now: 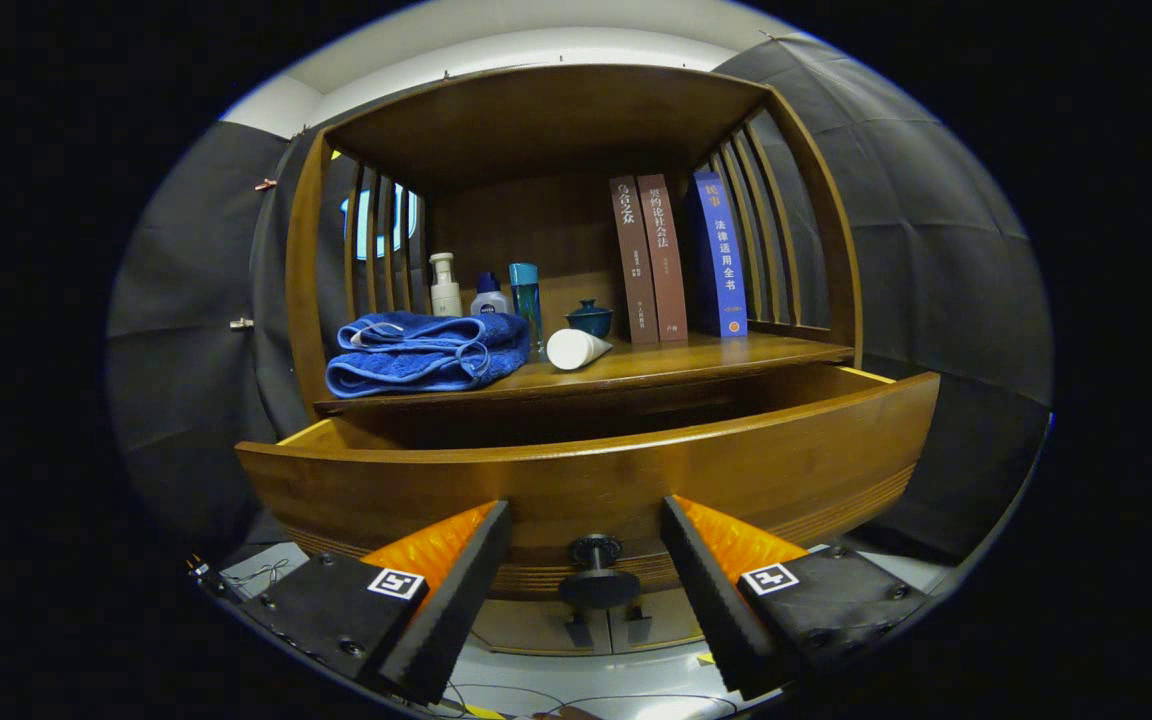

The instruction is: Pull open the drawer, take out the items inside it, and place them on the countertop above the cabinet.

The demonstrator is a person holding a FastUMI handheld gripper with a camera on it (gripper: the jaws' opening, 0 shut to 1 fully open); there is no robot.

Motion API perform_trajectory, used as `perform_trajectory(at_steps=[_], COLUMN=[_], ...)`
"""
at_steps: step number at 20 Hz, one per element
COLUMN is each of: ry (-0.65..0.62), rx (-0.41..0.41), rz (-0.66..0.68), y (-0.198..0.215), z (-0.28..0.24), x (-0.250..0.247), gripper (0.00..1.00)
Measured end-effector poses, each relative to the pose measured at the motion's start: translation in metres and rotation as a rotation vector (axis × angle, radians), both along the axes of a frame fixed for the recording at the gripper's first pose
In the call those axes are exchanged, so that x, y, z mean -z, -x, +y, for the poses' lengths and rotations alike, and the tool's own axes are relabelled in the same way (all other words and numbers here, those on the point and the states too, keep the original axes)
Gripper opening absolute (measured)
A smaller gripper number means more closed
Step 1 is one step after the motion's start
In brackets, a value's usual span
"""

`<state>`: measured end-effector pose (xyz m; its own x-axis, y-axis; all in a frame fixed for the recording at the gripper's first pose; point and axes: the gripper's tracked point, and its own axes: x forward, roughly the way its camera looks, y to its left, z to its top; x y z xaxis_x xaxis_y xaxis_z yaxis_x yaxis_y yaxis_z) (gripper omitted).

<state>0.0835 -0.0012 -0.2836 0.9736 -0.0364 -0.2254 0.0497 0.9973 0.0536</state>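
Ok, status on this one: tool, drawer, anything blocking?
Tool open, fingers either side of the knob, not gripping. Drawer pulled out; inside hidden. Nothing blocking.

I see my gripper (586,560) with its fingers spread apart, one on each side of the drawer knob (596,572), not touching it. The drawer (576,470) is pulled out. Just above the drawer is the countertop (696,358). On it lie a folded blue towel (426,352), a white tube (576,348), small bottles (481,290) and three books (676,258).
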Motion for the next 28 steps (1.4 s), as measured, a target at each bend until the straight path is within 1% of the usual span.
perform_trajectory(at_steps=[7, 14, 23, 26, 28], ry=[0.026, 0.022, 0.020, 0.027, 0.021], rx=[-0.005, -0.004, 0.013, 0.013, -0.002], rz=[0.006, 0.005, 0.004, 0.035, 0.046], y=[-0.047, -0.075, -0.081, -0.081, -0.075], z=[-0.002, -0.003, -0.002, -0.004, -0.001], x=[0.006, 0.009, 0.010, 0.011, 0.007], gripper=[0.99, 0.99, 0.99, 0.99, 0.99])
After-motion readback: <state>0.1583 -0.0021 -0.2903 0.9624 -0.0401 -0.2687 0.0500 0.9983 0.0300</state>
